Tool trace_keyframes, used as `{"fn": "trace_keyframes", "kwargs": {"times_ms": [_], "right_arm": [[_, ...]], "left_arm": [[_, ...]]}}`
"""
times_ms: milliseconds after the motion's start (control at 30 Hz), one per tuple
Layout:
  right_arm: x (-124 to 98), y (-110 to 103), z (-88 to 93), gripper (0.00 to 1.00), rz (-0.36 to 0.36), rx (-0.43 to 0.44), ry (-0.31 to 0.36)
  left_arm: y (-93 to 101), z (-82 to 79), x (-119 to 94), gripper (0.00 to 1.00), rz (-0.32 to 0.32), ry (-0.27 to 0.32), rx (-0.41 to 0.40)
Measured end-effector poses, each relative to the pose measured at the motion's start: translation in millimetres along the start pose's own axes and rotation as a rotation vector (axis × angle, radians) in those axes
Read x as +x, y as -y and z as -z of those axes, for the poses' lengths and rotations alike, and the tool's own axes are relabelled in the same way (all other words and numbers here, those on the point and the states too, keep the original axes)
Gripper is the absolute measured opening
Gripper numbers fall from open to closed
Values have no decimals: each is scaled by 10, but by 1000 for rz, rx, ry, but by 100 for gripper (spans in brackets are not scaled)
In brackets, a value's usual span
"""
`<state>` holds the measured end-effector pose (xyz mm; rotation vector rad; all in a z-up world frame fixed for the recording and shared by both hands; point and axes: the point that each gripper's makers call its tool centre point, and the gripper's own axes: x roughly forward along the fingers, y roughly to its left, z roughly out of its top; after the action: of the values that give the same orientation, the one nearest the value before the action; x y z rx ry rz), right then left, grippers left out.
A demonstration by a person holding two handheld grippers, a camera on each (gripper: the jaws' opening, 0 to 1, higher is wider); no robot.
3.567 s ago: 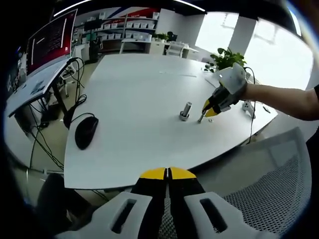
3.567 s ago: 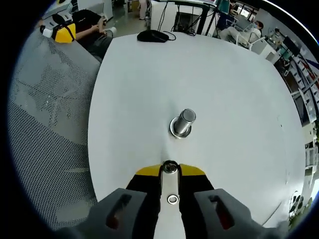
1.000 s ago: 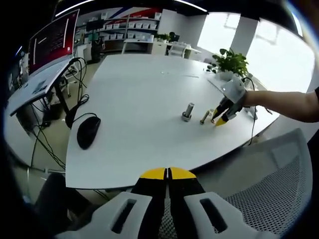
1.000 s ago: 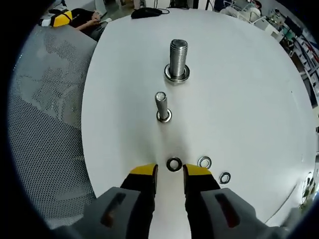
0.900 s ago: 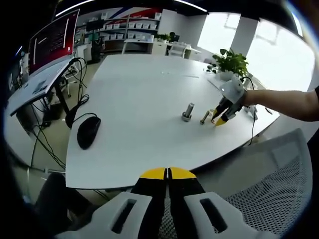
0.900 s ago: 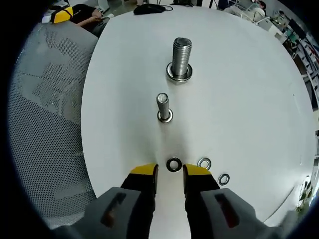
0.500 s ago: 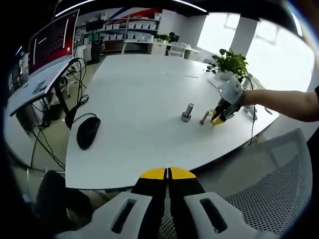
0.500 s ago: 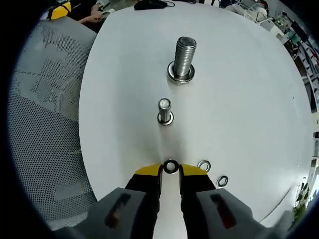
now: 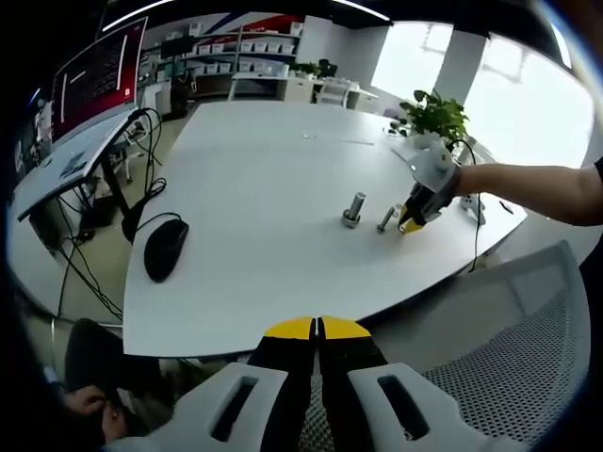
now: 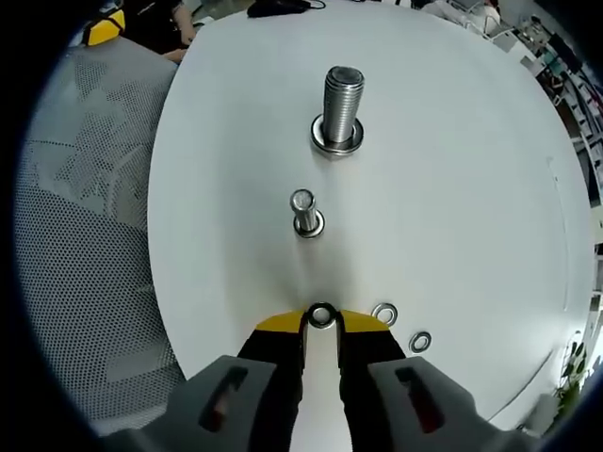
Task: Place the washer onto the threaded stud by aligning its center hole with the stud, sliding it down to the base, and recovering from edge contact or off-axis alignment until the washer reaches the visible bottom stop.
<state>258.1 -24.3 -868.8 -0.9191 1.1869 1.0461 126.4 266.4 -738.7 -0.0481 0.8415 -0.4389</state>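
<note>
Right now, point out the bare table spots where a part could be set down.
Bare: the wide white table between the mouse and the large stud, and beyond that stud. Crowded: near the right gripper, gripping a washer, beside the small stud and two loose washers.

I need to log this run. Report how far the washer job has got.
Done: the large threaded stud and the small stud each stand upright with a ring at the base. In hand: the right gripper has its jaws closed against a washer lying on the white table. Left: lifting it and seating it on a stud; two more washers lie loose beside it. The left gripper is shut, idle.
</note>
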Motion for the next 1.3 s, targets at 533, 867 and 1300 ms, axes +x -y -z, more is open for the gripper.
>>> {"fn": "trace_keyframes", "kwargs": {"times_ms": [533,867,1300], "right_arm": [[4,-36,1,15,12,14,-6],[-2,-34,4,14,46,61,20],[-309,7,-25,14,48,119,111]], "left_arm": [[-9,-1,-1,0,-4,1,-1],[-7,13,4,0,-4,-10,4],[6,-6,2,0,2,1,5]]}}
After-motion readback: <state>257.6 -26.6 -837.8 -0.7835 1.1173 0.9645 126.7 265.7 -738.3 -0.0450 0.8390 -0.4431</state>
